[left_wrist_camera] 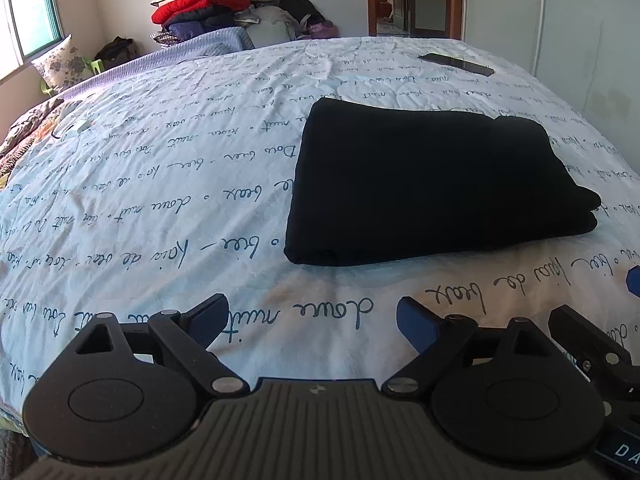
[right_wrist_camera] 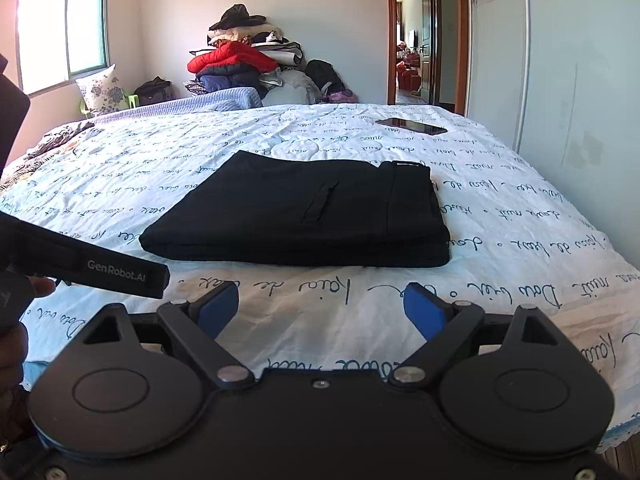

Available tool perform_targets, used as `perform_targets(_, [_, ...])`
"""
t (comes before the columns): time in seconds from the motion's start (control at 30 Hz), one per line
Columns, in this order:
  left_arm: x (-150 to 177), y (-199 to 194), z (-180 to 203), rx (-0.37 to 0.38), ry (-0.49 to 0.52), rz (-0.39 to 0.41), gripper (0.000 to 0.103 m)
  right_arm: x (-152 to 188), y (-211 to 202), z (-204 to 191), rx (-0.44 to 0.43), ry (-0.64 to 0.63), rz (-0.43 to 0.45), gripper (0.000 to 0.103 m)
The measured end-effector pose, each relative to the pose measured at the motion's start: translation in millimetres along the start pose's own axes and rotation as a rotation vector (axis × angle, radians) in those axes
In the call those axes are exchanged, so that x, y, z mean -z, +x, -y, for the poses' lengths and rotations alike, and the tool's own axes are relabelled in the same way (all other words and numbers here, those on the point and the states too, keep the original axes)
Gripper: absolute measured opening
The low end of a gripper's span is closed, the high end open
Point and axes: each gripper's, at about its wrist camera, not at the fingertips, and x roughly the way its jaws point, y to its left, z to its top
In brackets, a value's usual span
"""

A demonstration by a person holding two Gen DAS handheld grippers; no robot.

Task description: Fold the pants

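Left wrist view puts the left gripper (left_wrist_camera: 312,320) low over the near edge of the bed, its blue-padded jaws spread wide with only printed sheet between them. Nothing is gripped. At the right margin of that view, part of the other tool's black linkage intrudes. From the right wrist camera, the right gripper (right_wrist_camera: 320,310) is likewise splayed apart and empty, hovering above the bedsheet (right_wrist_camera: 160,168), a pale cloth covered in dark cursive writing. A black bar printed with white lettering crosses in from the left of this view, with a fingertip of the person's hand just beneath it.

Beyond both tools lie the pants (right_wrist_camera: 304,216), black, folded into a thick flat rectangle near the middle of the bed, clear of either set of pads; a pocket slit shows on the top layer. Further back, toward the far right corner of the mattress, a dark phone (right_wrist_camera: 412,126) rests face up. Behind the bed, a heap of clothes (right_wrist_camera: 244,60) with a red jacket leans against the wall, a floral pillow (right_wrist_camera: 102,88) sits under the window, and an open doorway (right_wrist_camera: 416,40) stands to the right.
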Motion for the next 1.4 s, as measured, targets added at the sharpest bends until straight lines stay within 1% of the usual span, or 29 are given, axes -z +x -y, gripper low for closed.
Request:
perform_targets(0.37, [-0.6,4.2,0.5,0.000,-0.008,-0.019,0.093,-1.0,0.0,0.6,-0.001,-0.010,0.000,0.090])
perform_targets(0.57, [0.3,4.3,3.2,-0.010,0.002,-0.016,0.093,-0.5,-0.4,3.2,-0.001,-0.003,0.000,0.090])
perform_targets(0.83, [0.2,4.8,2.8,-0.015,-0.009,-0.020,0.093,-0.5,-0.6,4.3,-0.003,-0.006,-0.002,0.090])
perform_targets(1.4, [-0.6,3.5,3.2,-0.008,-0.009,-0.020,0.093,-0.9,-2.5,3.9,-0.008,-0.028,0.000,0.090])
